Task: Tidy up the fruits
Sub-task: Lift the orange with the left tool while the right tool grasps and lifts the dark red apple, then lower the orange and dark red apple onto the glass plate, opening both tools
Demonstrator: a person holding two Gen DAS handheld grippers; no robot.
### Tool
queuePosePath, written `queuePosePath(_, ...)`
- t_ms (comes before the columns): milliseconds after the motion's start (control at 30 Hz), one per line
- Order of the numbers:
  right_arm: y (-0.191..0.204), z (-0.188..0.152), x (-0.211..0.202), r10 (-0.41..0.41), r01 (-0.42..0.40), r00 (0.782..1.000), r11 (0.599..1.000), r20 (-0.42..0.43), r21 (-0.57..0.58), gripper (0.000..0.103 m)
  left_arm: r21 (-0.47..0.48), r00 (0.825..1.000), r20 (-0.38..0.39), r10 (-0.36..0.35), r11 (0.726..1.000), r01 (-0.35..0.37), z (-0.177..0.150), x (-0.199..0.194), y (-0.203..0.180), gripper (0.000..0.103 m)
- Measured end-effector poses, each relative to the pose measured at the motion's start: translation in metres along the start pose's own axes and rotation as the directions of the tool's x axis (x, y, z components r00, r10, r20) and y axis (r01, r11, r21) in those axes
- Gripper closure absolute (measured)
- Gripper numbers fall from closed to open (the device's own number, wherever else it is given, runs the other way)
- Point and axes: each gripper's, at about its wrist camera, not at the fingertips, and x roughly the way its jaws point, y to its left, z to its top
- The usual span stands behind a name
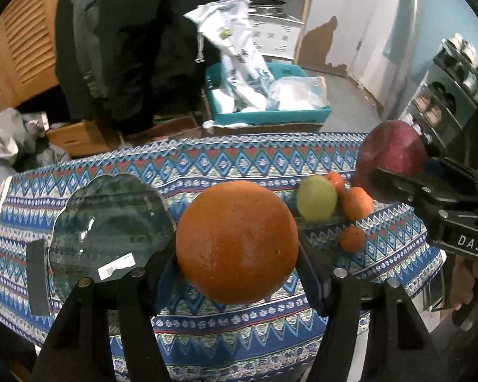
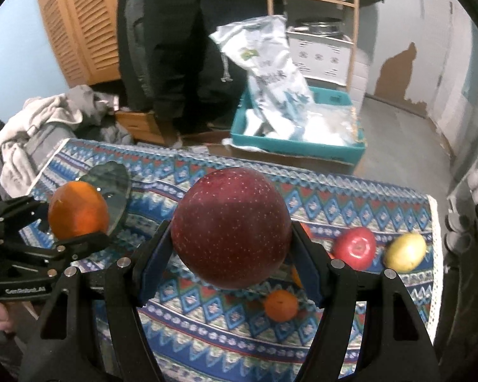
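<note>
Left tool (image 1: 237, 245) clamping round orange (image 1: 237, 242), right tool (image 2: 231, 232) clamping dark apple (image 2: 231, 229)

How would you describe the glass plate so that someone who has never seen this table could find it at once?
Start from the table under the blue patterned cloth. On the side away from the loose fruit lies the glass plate, just beyond the orange held in the left gripper. It is the only flat, see-through thing there, with a wavy rim and a white sticker.
</note>
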Motion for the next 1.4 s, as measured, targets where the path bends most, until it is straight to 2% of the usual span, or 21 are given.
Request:
queuePosePath(467, 0.069, 0.021, 0.037, 0.098, -0.102, 0.994, 0.992, -0.056, -0.075, 0.031, -0.119, 0.999, -0.02, 0.043, 0.992, -0.045, -0.016, -0.003, 0.069, 0.035)
queuePosePath(867, 0.129, 0.036, 0.081, 0.159, -0.175, 0.98, 0.975, -0.118, -0.137, 0.031, -0.225, 0.995, -0.066, 0.072, 0.971, -0.086, -0.037, 0.012, 0.132, 0.035)
queuePosePath(1233, 0.191, 0.032, 0.132, 0.218, -0.263, 0.95, 0.945, -0.225, -0.196, 0.031, -0.264, 0.988, -0.118, 0.102, 0.956, -0.13, -0.059, 0.03, 0.17, 0.035)
queuePosePath(1400, 0.203, 0.025, 0.152, 0.208, -0.27, 0.936, 0.941, -0.283, -0.202, 0.031, -0.271, 0.983, -0.159, 0.09, 0.953, -0.132, -0.067, 0.044, 0.177, 0.035)
